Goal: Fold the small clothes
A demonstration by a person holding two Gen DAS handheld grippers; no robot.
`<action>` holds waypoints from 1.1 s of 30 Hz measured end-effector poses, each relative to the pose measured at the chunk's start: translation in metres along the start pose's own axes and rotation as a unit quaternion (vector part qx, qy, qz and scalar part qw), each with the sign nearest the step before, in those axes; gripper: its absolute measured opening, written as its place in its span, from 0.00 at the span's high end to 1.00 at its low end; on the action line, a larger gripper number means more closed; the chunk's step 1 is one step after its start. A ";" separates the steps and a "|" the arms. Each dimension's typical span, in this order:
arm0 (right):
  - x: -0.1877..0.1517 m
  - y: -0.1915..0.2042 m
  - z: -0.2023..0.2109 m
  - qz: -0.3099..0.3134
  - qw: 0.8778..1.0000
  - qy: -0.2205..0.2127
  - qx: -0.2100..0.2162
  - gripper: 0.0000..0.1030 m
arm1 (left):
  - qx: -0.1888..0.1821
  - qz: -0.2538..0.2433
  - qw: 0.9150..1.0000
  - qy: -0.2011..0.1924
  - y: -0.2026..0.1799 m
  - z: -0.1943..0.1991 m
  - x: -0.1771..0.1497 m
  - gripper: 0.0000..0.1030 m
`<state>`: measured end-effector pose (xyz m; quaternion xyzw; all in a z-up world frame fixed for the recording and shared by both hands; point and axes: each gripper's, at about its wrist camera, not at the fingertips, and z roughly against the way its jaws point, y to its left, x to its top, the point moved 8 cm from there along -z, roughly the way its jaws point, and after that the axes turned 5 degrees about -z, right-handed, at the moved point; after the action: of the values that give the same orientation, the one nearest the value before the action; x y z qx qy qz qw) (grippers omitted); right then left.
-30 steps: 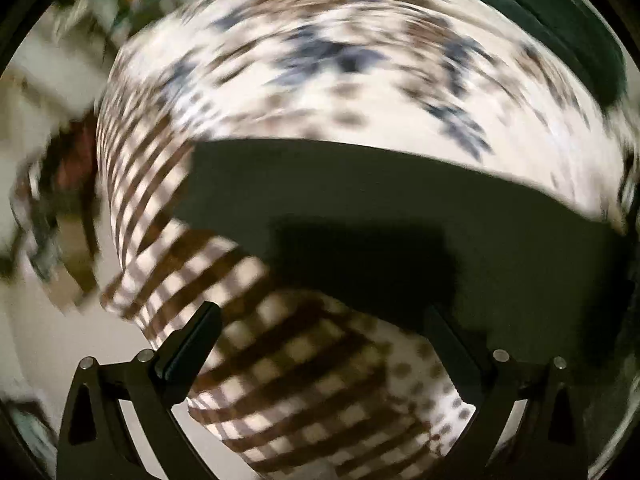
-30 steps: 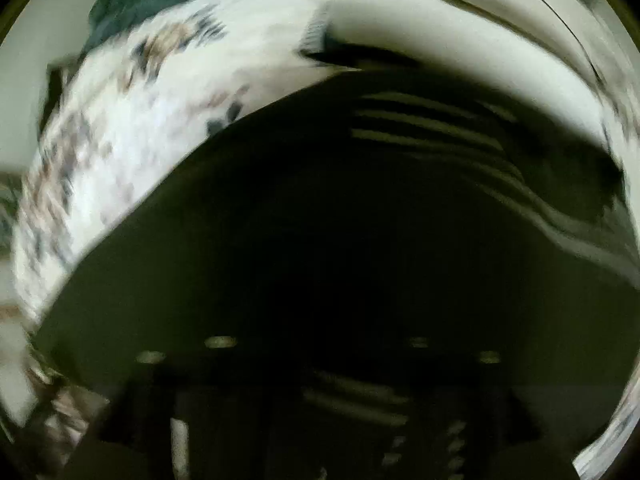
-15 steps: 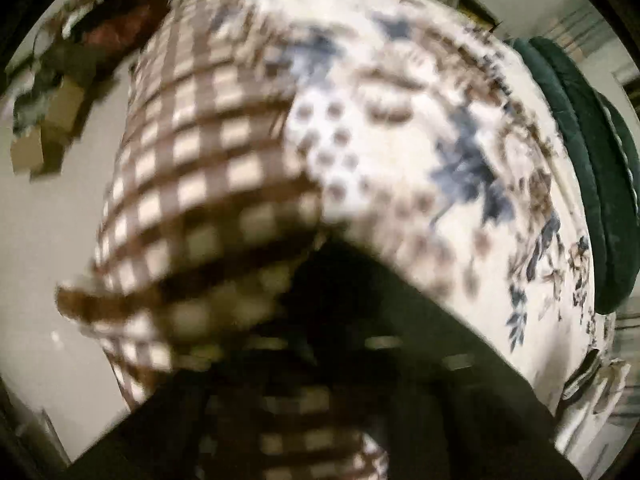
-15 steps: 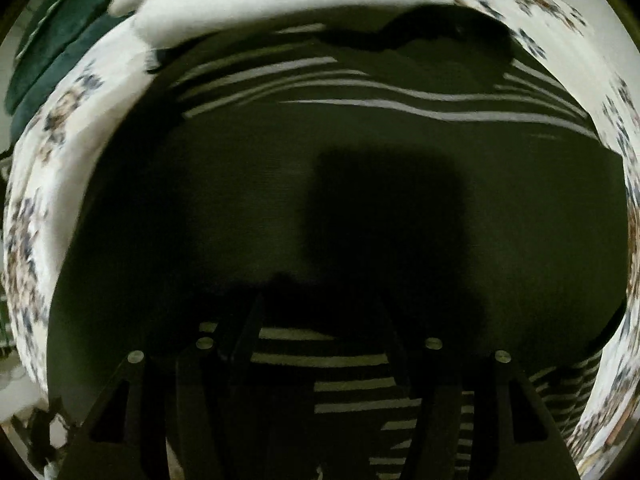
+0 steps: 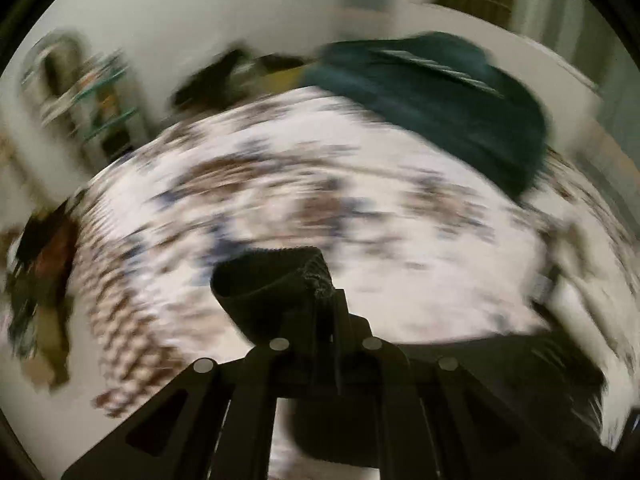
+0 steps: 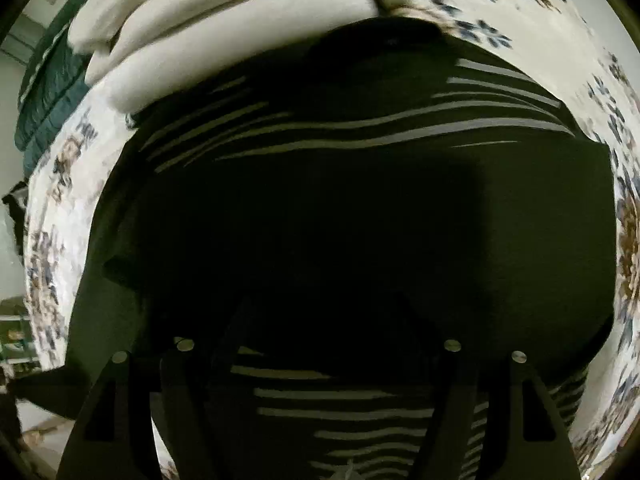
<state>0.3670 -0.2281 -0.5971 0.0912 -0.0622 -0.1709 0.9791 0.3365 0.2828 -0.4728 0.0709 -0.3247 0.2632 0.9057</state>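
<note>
The left tool (image 5: pixel 324 312), splayed over the bed a second ago, now pinches an edge of the dark striped knit garment (image 6: pixel 360 200) and seemingly lifts it for a fold, while the right tool (image 6: pixel 316 360) hovers unclenched above it on the floral bedspread (image 5: pixel 320 184).

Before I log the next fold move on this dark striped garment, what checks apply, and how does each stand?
1. Left gripper grips the dark striped garment: ok, fingers closed on a bunched black edge.
2. Right gripper free to grasp: ok, fingers spread, fabric lying between them.
3. Garment lies flat on the floral bedspread: ok in the right wrist view.
4. Folded white cloth apart from the garment: not ok, it borders its far edge.
5. Left view sharp enough to judge: not ok, blurred.
</note>
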 end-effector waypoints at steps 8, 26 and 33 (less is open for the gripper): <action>0.043 -0.114 0.039 -0.024 1.000 -0.013 0.005 0.30 | -0.189 -0.142 0.971 0.036 -0.308 0.046 -0.074 0.96; 0.070 -0.283 0.087 -0.070 0.997 0.018 0.022 0.30 | -0.242 -0.307 0.917 0.072 -0.465 0.090 -0.223 0.12; 0.099 -0.219 0.082 -0.024 0.997 0.022 0.066 0.30 | -0.081 -0.240 0.960 0.118 -0.305 0.008 -0.174 0.12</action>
<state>0.3759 -0.4779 -0.5521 0.1612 -0.0492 -0.1879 0.9676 0.3778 -0.0540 -0.5627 0.0414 -0.2092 0.0177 0.9768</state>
